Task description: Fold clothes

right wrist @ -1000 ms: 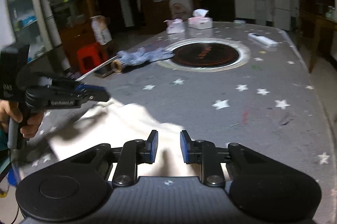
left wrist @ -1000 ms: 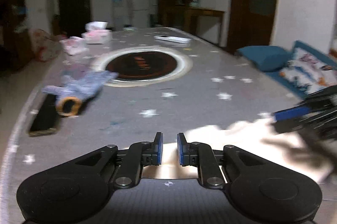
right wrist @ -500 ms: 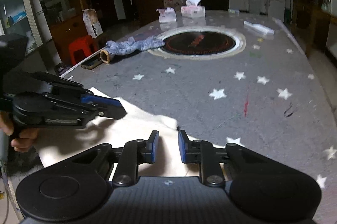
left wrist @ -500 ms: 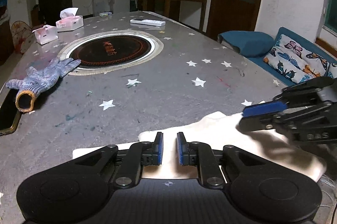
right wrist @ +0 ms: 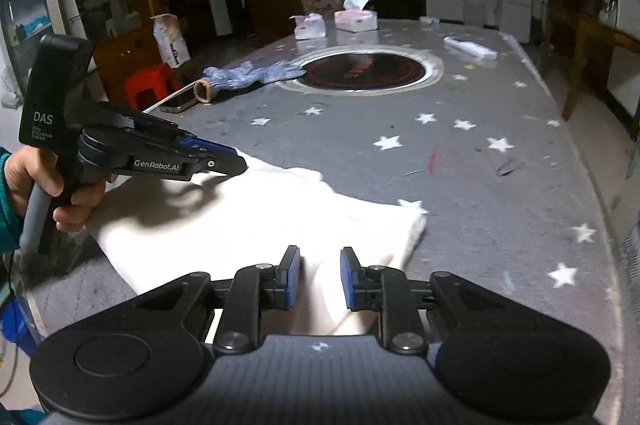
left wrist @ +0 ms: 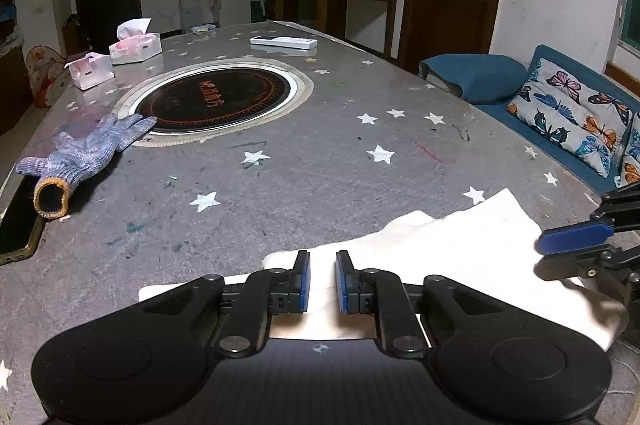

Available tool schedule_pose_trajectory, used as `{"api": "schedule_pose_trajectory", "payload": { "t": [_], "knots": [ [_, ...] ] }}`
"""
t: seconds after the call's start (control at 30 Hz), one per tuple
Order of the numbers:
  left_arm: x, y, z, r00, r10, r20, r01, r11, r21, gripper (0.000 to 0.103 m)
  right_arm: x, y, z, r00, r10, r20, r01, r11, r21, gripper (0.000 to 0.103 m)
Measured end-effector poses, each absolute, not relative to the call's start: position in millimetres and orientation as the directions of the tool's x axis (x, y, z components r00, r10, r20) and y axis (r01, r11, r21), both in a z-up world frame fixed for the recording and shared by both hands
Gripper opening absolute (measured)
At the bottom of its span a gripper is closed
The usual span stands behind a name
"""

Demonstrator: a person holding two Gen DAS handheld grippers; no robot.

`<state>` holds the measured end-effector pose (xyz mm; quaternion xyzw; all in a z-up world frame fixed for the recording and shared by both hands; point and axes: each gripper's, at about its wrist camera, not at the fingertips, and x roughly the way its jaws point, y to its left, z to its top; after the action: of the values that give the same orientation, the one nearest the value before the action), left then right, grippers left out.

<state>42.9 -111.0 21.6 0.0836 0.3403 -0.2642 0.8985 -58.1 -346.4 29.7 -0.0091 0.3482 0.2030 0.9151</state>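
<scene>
A white cloth (left wrist: pixel 460 245) lies flat on the grey star-patterned table (left wrist: pixel 320 165), close to its near edge. My left gripper (left wrist: pixel 320 257) hovers low over the cloth's left part. Its blue pads stand a narrow gap apart with nothing pinched. In the right wrist view the cloth (right wrist: pixel 260 225) spreads out ahead, and my right gripper (right wrist: pixel 320 253) is above its near right part, also narrowly open and empty. A hand (right wrist: pixel 60 193) holds the left gripper (right wrist: pixel 236 163) at the cloth's far left edge. The right gripper (left wrist: pixel 576 239) shows at the right border of the left wrist view.
A blue knit glove (left wrist: pixel 88 153) and a phone (left wrist: pixel 18 225) lie at the table's left edge. A round inset hob (left wrist: pixel 216 97) sits mid-table, with tissue boxes (left wrist: pixel 136 45) and a remote (left wrist: pixel 284 42) beyond. A blue sofa with cushions (left wrist: pixel 560 109) runs along the right.
The right gripper has slid rightward across the cloth, away from the left one. The left gripper came down to the cloth and then held still. Both jaws keep the same narrow gap.
</scene>
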Motion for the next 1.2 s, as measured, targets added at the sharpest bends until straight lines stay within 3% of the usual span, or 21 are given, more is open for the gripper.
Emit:
{"api": "schedule_pose_trajectory", "payload": {
  "t": [0.37,0.63,0.9,1.2],
  "knots": [
    [13,-98,44,0.659,-0.442,-0.608,0.540,0.841,-0.027,0.020,-53,-349,37,0.699,0.372,-0.610,-0.364,0.920,0.144,0.019],
    [-52,-85,51,0.654,-0.480,-0.584,0.584,0.812,-0.014,0.021,-45,-327,28,0.674,0.382,-0.633,-0.421,0.902,0.095,0.020],
    [-94,-79,49,0.660,-0.499,-0.561,0.604,0.797,0.002,0.023,-91,-309,53,0.655,0.471,-0.591,-0.544,0.837,0.064,0.021],
    [-92,-86,31,0.651,-0.480,-0.589,0.600,0.800,0.012,0.023,-108,-283,40,0.627,0.483,-0.612,-0.595,0.804,0.025,0.020]
  ]
}}
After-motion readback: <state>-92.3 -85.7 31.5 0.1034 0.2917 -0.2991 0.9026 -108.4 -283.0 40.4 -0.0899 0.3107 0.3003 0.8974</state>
